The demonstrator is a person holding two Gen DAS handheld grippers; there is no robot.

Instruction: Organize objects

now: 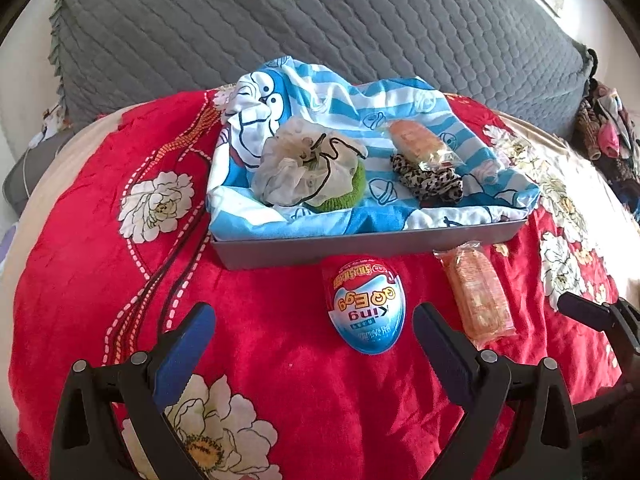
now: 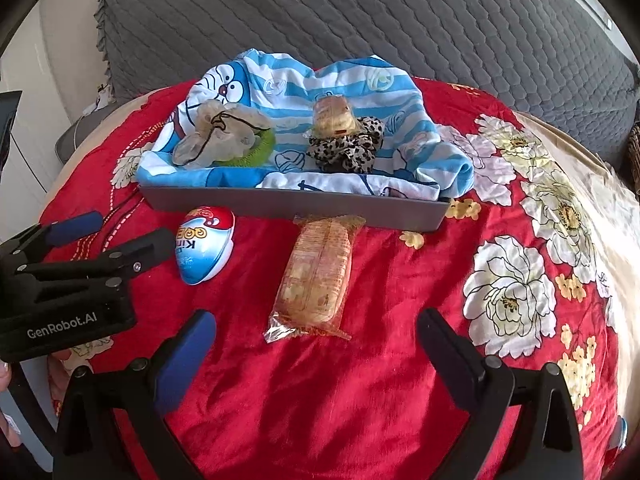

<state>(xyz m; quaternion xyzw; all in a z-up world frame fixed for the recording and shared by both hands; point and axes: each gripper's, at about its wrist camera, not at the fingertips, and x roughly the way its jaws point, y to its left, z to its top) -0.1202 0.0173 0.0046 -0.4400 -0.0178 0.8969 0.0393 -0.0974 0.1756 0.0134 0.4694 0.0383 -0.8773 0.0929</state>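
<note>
A grey tray (image 1: 360,242) (image 2: 296,204) lined with a blue striped cartoon cloth (image 1: 336,96) (image 2: 280,76) sits on the red floral blanket. Inside lie a cream drawstring pouch (image 1: 304,164) (image 2: 224,136) on a green knit piece, a leopard scrunchie (image 1: 430,182) (image 2: 348,150) and a wrapped bun (image 1: 420,142) (image 2: 334,118). In front of the tray lie a blue-and-red toy egg (image 1: 366,304) (image 2: 204,246) and a wrapped cake (image 1: 478,294) (image 2: 316,276). My left gripper (image 1: 314,320) (image 2: 124,230) stands open just short of the egg. My right gripper (image 2: 316,328) is open around the cake's near end.
The red floral blanket (image 1: 280,360) (image 2: 400,360) covers a rounded bed. A grey quilted headboard cover (image 1: 280,20) (image 2: 360,12) rises behind the tray. Clothes (image 1: 608,128) hang at the far right. The right gripper's finger (image 1: 588,312) shows at the left view's right edge.
</note>
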